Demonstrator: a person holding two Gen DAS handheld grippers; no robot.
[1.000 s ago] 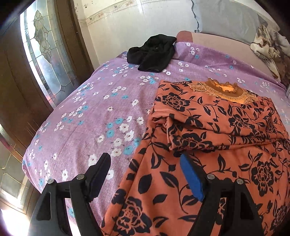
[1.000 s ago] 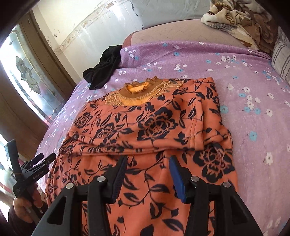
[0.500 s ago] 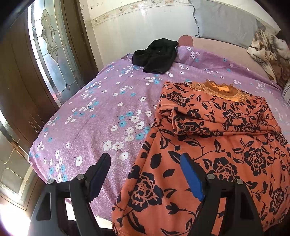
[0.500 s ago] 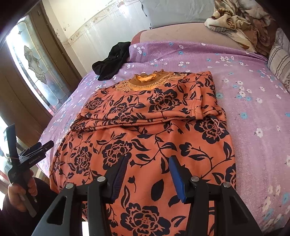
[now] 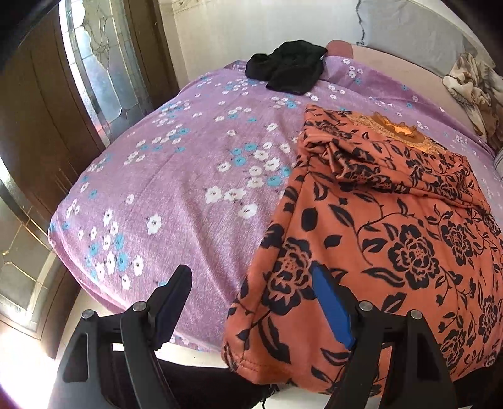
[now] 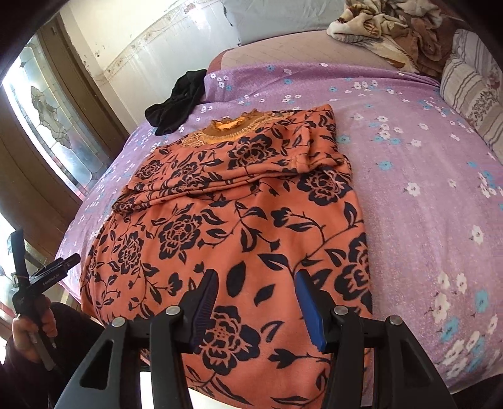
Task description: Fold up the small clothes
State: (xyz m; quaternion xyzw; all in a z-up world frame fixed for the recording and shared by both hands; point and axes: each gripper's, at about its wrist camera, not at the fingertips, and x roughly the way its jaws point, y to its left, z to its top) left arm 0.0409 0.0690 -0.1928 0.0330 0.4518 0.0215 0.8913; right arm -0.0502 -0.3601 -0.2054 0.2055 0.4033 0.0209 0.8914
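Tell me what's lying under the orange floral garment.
The orange floral garment lies on the purple flowered bedspread, its hem hanging over the bed's near edge. Its sleeves are folded across its own chest. Anything else beneath is covered.

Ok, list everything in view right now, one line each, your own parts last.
dress: one, orange with black flowers, sleeves folded in, flat on the bed, hem hanging over the near edge
black garment: one, bunched at the far left corner of the bed
bedspread: one, purple with white and blue flowers, covering the bed
blanket: one, beige and brown, crumpled at the head of the bed
pillow: one, striped, far right
door: one, brown wood with patterned glass, left of the bed
left gripper: open, empty, above the dress's left hem corner
right gripper: jaws just opening, empty, above the hem
hand: one, holding the left gripper's handle
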